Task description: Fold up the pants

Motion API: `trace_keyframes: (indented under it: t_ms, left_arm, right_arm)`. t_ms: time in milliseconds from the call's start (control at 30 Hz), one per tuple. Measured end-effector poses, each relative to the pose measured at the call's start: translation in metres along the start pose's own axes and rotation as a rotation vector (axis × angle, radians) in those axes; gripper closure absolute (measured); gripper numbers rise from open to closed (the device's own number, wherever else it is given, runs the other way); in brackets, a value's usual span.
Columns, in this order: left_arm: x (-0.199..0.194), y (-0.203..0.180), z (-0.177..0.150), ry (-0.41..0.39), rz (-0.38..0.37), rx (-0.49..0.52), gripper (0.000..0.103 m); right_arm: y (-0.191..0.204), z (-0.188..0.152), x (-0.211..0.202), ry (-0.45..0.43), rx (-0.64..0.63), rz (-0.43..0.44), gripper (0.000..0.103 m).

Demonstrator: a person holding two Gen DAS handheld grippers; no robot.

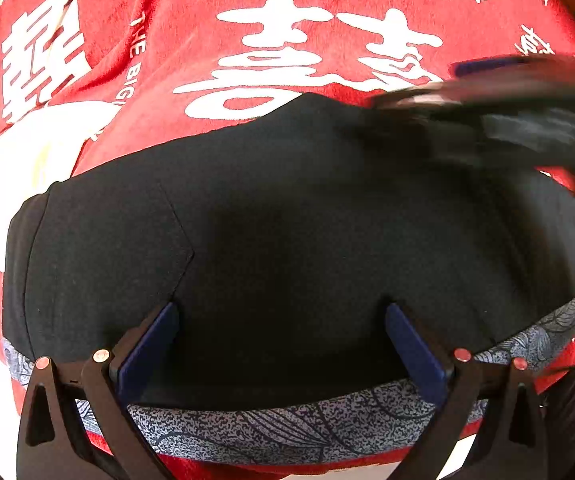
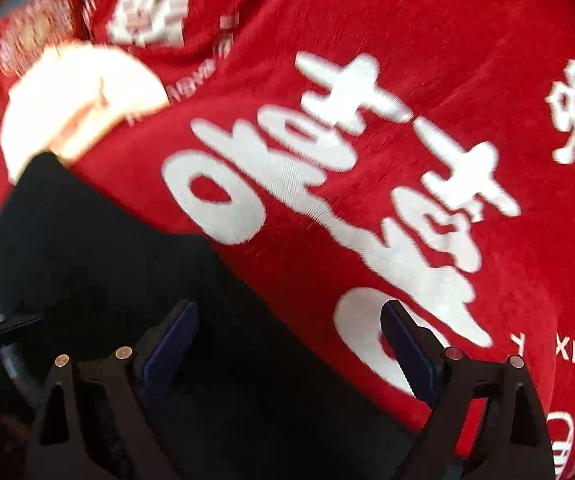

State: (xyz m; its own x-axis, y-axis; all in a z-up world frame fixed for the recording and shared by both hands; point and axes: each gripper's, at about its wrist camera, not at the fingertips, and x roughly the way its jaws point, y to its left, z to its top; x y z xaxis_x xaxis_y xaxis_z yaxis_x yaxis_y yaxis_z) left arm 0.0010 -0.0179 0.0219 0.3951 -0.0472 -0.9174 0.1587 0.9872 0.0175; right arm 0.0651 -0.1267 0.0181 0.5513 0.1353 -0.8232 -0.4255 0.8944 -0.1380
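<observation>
Black pants (image 1: 287,220) lie folded in a compact stack on a red cloth, with a grey patterned waistband (image 1: 287,428) along the near edge. My left gripper (image 1: 281,320) is open, its blue pads over the pants just beyond the waistband, holding nothing. My right gripper (image 2: 289,320) is open and empty over the pants' right edge (image 2: 107,260); in the left wrist view it shows as a dark blur (image 1: 487,112) at the pants' far right.
A red cloth (image 1: 207,20) with white characters covers the surface; it also shows in the right wrist view (image 2: 407,80). A bright white patch (image 1: 27,168) lies to the left of the pants, and a pale patch (image 2: 79,100) shows in the right wrist view.
</observation>
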Motion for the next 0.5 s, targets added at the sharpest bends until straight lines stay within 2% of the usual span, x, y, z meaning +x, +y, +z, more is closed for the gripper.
trace_keyframes:
  t_ms: [67,167,233,300,367,433,500]
  left_arm:
    - [0.0,-0.001,0.001,0.003,0.003,-0.007,0.0]
    - [0.001,-0.001,0.002,0.003,0.007,-0.016,0.0]
    - [0.001,-0.001,0.002,0.011,0.015,-0.03,0.0]
    - [-0.001,-0.005,0.003,0.021,0.02,-0.039,0.0]
    - [-0.003,-0.013,0.002,0.03,0.002,-0.038,0.0]
    - [-0.004,-0.029,0.002,0.042,-0.046,-0.021,0.0]
    - [-0.006,-0.05,0.003,0.036,-0.045,0.017,0.0]
  right_arm:
    - [-0.003,-0.027,-0.017,0.009,0.027,0.053,0.01]
    - [-0.008,-0.072,-0.014,0.068,0.079,0.089,0.01]
    - [-0.02,-0.108,-0.002,0.127,0.113,0.059,0.01]
    - [-0.031,-0.132,-0.016,0.055,0.121,0.03,0.01]
    - [-0.049,-0.15,-0.026,0.076,0.16,0.001,0.009]
    - [-0.077,-0.17,-0.035,0.094,0.235,-0.037,0.009]
    - [-0.107,-0.19,-0.044,0.096,0.319,-0.041,0.009]
